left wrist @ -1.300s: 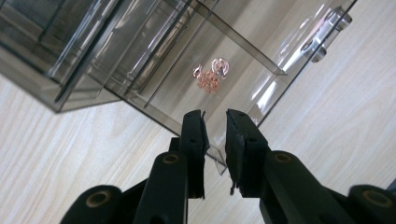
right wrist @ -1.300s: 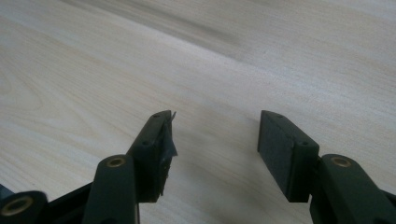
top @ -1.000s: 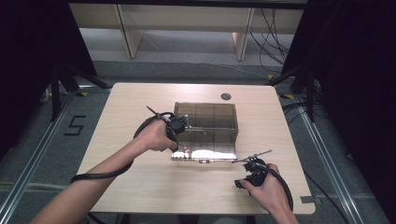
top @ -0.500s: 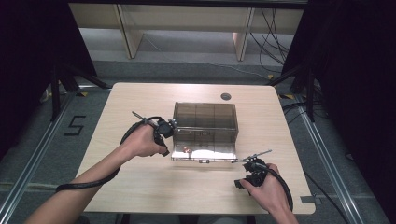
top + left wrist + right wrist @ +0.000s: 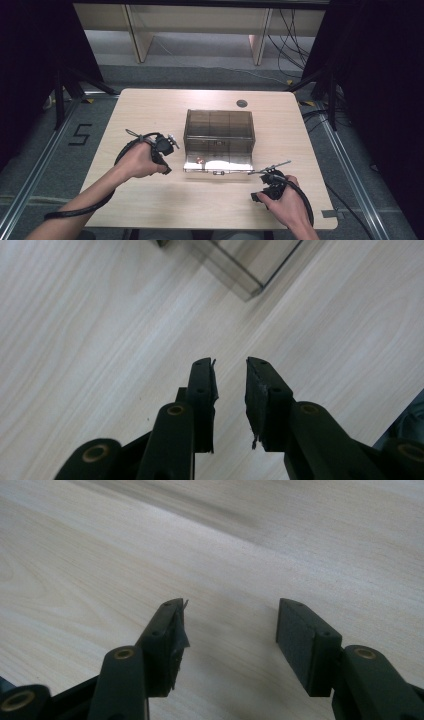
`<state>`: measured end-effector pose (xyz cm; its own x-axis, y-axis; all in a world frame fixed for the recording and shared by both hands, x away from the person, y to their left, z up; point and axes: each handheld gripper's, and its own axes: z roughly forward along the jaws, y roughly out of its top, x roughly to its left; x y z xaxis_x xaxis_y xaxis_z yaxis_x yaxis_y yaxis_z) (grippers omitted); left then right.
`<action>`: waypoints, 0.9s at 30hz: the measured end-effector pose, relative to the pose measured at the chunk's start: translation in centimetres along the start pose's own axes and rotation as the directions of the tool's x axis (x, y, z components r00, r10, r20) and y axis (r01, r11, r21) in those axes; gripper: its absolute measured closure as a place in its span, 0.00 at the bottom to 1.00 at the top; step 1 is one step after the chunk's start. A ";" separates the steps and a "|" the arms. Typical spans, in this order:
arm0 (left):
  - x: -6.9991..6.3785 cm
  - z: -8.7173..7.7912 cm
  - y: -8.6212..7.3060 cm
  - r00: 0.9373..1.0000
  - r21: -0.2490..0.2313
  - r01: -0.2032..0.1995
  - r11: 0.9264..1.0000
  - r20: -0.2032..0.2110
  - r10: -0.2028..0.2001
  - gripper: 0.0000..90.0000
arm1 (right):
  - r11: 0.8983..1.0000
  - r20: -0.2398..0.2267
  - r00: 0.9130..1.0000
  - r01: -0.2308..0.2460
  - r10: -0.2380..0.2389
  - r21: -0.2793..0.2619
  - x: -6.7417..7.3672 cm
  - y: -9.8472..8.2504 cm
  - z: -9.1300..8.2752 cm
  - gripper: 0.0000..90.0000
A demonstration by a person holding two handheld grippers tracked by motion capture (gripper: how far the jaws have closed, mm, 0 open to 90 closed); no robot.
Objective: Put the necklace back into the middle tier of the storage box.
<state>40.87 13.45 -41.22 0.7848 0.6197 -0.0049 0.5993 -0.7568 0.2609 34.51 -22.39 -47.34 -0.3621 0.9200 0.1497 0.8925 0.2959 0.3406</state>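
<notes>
Smoky plastic box (image 5: 219,137) sits mid-table (image 5: 150,210). Left gripper (image 5: 166,150), just left of it, has been opening, nothing between its jaws; right gripper (image 5: 263,184), near-right, released and empty.

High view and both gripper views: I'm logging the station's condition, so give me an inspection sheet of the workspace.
Surface: pale wooden table, bare around the box.
Job's things: smoky transparent box at mid-table, its front flap folded down; small reddish item on it.
Clutter: dark round disc behind the box.
Grippers: left gripper left of the box, jaws slightly apart, just been opening, nothing between; right gripper open, empty.
Cables: black cable trails along the left forearm.
Surroundings: grey floor, a "5" marking.
</notes>
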 end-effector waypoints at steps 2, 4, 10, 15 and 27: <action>0.1 0.1 -0.8 1.000 -0.003 0.010 1.000 -0.006 -0.010 0.80 | 1.000 -0.010 1.000 -0.002 0.002 0.001 0.1 0.0 -0.1 0.51; 0.2 0.3 -1.6 1.000 -0.005 0.019 1.000 -0.007 -0.019 0.80 | 1.000 -0.016 1.000 0.000 0.000 0.000 0.1 0.0 -0.1 0.51; 0.5 0.7 -3.8 0.999 -0.013 0.043 0.999 -0.006 -0.043 0.79 | 1.000 -0.013 1.000 -0.005 0.005 0.004 0.2 0.0 -0.1 0.51; 1.0 1.2 -5.7 0.997 -0.023 0.081 0.996 0.000 -0.081 0.78 | 1.000 -0.011 1.000 -0.007 0.008 0.005 0.2 0.0 0.0 0.51; 1.8 2.2 -9.5 0.990 -0.054 0.138 0.989 -0.025 -0.139 0.77 | 1.000 -0.012 1.000 -0.009 0.009 0.005 0.2 0.0 0.0 0.51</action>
<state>36.96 21.33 -45.87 0.6896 0.7240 -0.0166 0.6922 -0.6521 0.3094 34.43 -22.17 -47.28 -0.3569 0.9197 0.1639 0.8972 0.2886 0.3342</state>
